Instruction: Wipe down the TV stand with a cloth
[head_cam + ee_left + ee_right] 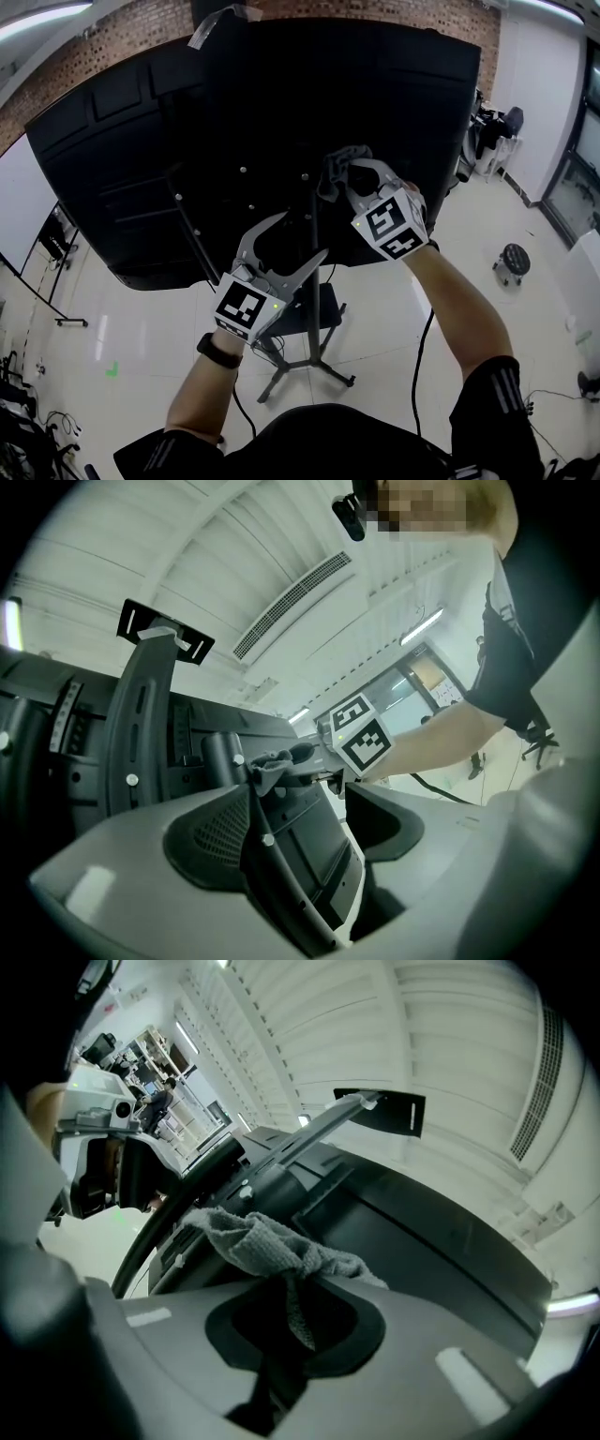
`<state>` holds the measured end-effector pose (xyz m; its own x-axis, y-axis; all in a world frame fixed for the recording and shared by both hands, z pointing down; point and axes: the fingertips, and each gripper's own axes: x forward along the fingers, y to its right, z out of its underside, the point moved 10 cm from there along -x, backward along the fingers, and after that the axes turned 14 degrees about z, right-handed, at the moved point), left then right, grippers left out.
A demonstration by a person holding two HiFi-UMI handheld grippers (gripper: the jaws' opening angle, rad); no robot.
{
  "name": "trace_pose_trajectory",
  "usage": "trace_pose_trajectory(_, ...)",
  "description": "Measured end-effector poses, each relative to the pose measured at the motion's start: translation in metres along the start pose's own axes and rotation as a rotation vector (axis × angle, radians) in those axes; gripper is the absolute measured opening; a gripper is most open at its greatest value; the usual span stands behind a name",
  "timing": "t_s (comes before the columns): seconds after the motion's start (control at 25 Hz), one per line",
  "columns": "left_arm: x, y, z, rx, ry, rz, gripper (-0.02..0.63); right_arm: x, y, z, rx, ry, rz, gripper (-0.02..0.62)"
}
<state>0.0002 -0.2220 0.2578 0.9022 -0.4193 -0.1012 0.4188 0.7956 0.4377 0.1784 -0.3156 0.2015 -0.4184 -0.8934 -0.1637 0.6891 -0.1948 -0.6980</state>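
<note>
The black back of the TV (281, 112) fills the head view, carried on a black stand with a pole (315, 281) and wheeled feet (309, 361). My right gripper (349, 180) is shut on a crumpled grey cloth (336, 169), which presses against the TV's back beside the pole; the cloth (272, 1246) bunches out of the jaws of the right gripper (295, 1326). My left gripper (302, 234) stands open lower down at the pole. A black bracket bar (281, 883) of the stand lies between its jaws, close to the left pad. The cloth (272, 766) shows beyond.
A round black stool (513, 261) stands on the pale floor at the right, and a black cable (419, 347) hangs under my right arm. A green mark (112, 368) is on the floor at the left. Desks and a chair (497, 127) sit at the far right.
</note>
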Motion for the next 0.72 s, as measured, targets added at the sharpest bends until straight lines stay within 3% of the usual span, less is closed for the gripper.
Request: trace_pose_trajectory(0.72,0.060,0.007,0.022,-0.047,0.009,0.044,0.341,-0.029,0.056,0.067,0.009,-0.085,0.100,0.032)
